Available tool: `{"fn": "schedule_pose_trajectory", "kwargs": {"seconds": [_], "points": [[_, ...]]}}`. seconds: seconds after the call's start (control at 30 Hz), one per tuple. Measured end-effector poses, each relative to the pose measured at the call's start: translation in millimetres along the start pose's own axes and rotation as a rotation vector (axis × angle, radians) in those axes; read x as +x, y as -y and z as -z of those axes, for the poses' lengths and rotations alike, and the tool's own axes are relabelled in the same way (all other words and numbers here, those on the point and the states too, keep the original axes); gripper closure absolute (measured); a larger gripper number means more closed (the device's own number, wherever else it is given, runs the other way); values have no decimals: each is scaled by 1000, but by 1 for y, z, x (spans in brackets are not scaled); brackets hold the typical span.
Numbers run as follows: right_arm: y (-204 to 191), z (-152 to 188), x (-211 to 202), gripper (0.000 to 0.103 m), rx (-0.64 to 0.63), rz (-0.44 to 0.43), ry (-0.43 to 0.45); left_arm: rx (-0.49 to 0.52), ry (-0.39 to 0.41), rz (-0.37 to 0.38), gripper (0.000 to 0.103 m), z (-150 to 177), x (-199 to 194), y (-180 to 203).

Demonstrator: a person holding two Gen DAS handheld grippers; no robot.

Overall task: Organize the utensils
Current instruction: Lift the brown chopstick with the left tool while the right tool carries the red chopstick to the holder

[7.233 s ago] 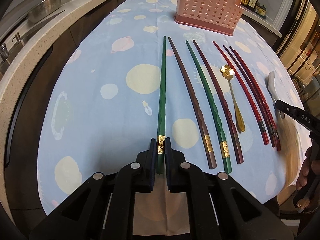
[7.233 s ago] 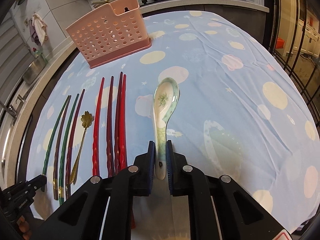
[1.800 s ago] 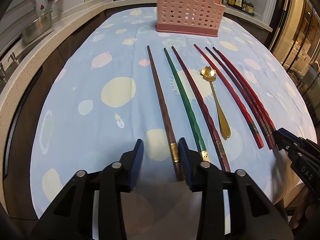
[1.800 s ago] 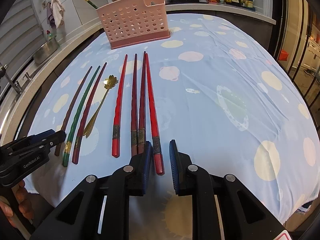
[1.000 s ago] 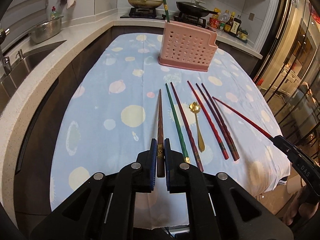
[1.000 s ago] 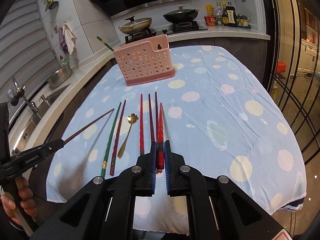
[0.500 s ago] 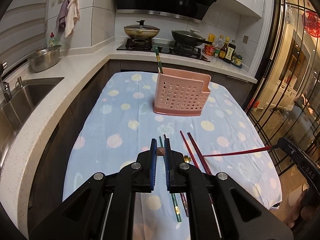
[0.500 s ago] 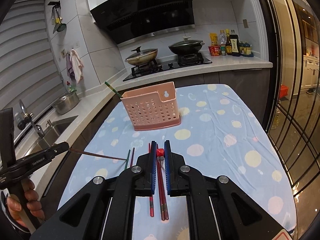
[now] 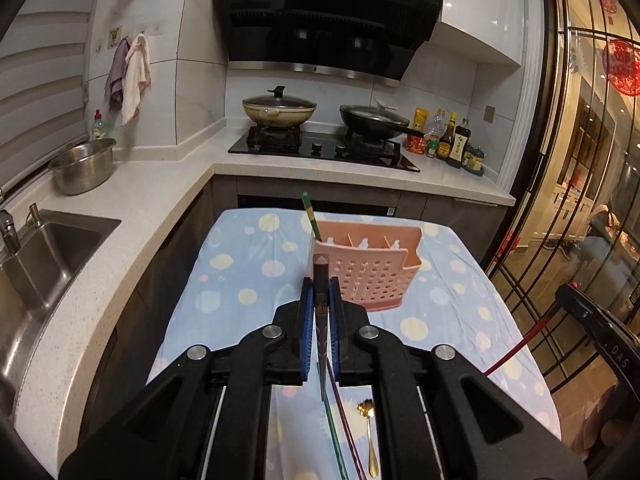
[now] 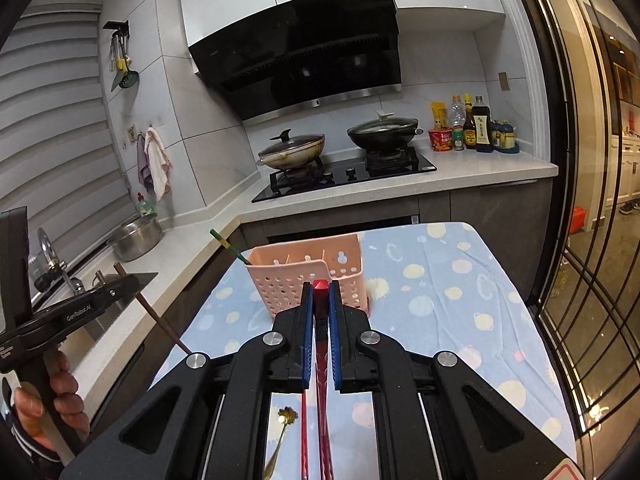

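Observation:
My left gripper [image 9: 321, 294] is shut on a brown chopstick [image 9: 320, 276], held nearly upright, tip down, above the table in front of the pink perforated utensil holder [image 9: 368, 276]. My right gripper [image 10: 320, 300] is shut on a red chopstick [image 10: 320, 285], also upright, before the holder [image 10: 308, 276]. A green chopstick [image 9: 310, 216] stands in the holder's left compartment. On the cloth below lie a green chopstick [image 9: 334, 432], a dark red one [image 9: 348, 432], a gold spoon [image 9: 370, 440] and red chopsticks [image 10: 305, 432].
The table has a blue cloth with pastel dots [image 9: 256, 280]. A counter with a sink [image 9: 44, 248] and a steel bowl [image 9: 82, 166] runs along the left. A stove with two pans [image 9: 320, 120] and sauce bottles [image 9: 452, 142] stands behind.
Both grippers have lifted higher and tilted up, swinging their chopsticks from level to nearly upright. The holder now sits closer ahead of both.

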State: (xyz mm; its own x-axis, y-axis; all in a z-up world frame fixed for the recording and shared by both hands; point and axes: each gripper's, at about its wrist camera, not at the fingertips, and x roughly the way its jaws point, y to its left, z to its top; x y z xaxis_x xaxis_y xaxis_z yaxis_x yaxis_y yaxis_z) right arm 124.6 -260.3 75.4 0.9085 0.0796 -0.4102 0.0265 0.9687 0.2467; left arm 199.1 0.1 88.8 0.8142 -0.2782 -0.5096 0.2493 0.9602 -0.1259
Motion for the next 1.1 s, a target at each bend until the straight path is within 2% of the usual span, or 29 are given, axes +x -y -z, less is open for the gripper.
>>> {"fn": "schedule_pose_trajectory", "kwargs": {"seconds": [0.4,0.63,0.83,1.1], "points": [[-14,-91,32,96,-24,-14,170,40,173,19,96,-95,13,26],[-10,-133,66,96,11,-31,224,45,224,21,96,-135,38,32],[-12,-143,104,96,20,-31,222,45,189,-4,96,-140,73,33],[-1,-116,167,96,54,-34,92,33,107,-10,96,-122,117,26]]}}
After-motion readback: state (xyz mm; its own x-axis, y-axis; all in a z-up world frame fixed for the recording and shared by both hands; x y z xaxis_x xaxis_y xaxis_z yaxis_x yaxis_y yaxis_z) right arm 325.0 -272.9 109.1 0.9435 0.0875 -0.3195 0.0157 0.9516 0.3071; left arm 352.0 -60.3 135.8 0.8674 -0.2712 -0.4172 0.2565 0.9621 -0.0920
